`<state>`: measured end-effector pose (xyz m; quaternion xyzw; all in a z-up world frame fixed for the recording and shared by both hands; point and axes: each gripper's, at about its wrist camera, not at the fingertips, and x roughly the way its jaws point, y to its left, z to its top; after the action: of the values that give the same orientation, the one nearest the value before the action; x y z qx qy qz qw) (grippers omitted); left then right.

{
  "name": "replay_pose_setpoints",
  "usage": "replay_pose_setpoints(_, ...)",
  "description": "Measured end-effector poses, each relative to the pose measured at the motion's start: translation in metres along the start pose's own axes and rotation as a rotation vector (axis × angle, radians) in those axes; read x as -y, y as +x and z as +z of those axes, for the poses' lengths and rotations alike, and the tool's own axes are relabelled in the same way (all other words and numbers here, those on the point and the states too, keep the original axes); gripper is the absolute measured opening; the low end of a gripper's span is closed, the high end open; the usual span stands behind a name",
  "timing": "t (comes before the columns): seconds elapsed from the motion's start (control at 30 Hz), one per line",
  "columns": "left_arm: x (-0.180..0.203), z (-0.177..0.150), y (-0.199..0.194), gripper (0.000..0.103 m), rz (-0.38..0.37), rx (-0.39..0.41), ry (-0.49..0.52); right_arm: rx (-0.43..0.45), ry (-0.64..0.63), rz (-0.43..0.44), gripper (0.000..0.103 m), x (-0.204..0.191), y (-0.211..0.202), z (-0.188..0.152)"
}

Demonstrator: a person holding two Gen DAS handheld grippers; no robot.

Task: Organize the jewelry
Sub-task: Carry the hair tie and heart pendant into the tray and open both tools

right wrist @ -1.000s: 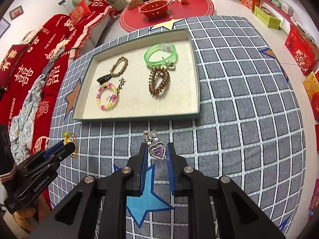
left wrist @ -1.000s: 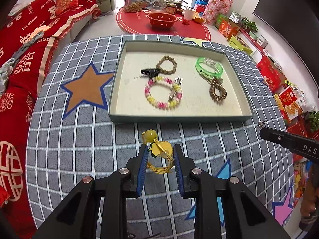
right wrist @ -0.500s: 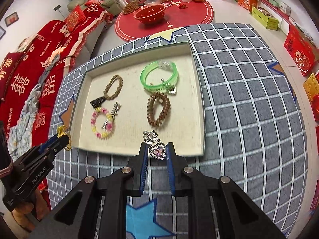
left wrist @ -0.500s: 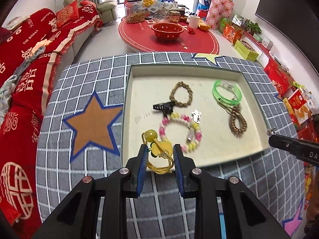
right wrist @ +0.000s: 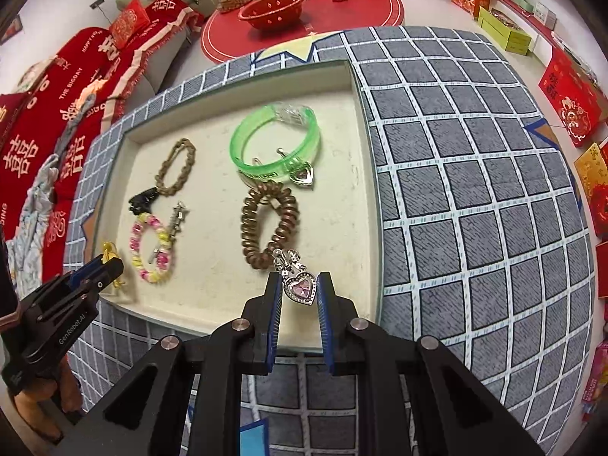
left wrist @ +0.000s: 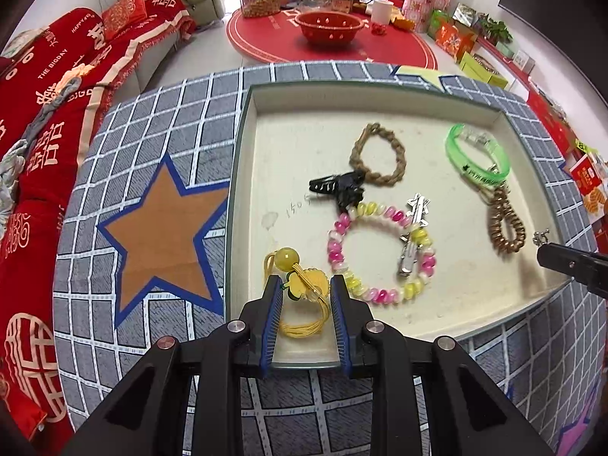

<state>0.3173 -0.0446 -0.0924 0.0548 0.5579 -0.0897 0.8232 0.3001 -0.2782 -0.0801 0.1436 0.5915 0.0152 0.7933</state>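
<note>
The tray's (left wrist: 243, 174) near rim is hidden behind the left gripper (left wrist: 306, 285), and the tassel's (left wrist: 304, 325) cords pass behind its fingers. In the right wrist view the left gripper covers most of the tassel, and the picture's edge cuts off the hand (right wrist: 34, 402) holding it. Faint writing (left wrist: 296, 208) on the tray floor is too small to read.

Home living room; red-draped sofa (left wrist: 76, 87), round table (left wrist: 330, 43) crowded with snacks, gift boxes (left wrist: 471, 53)
</note>
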Motion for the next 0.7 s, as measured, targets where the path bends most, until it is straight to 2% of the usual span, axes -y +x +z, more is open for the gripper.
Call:
replay_pose_setpoints(0.3,-0.002,-0.003,0.011,0.039,0.001,-0.045,0.003,-0.014,-0.044,-0.031,0.020,0.006,0.008,-0.001)
replay_pose_setpoints(0.7,0.004,-0.012,0.006,0.039,-0.013,-0.052,0.012,-0.014,-0.116,-0.066,0.020,0.003,0.011,-0.006)
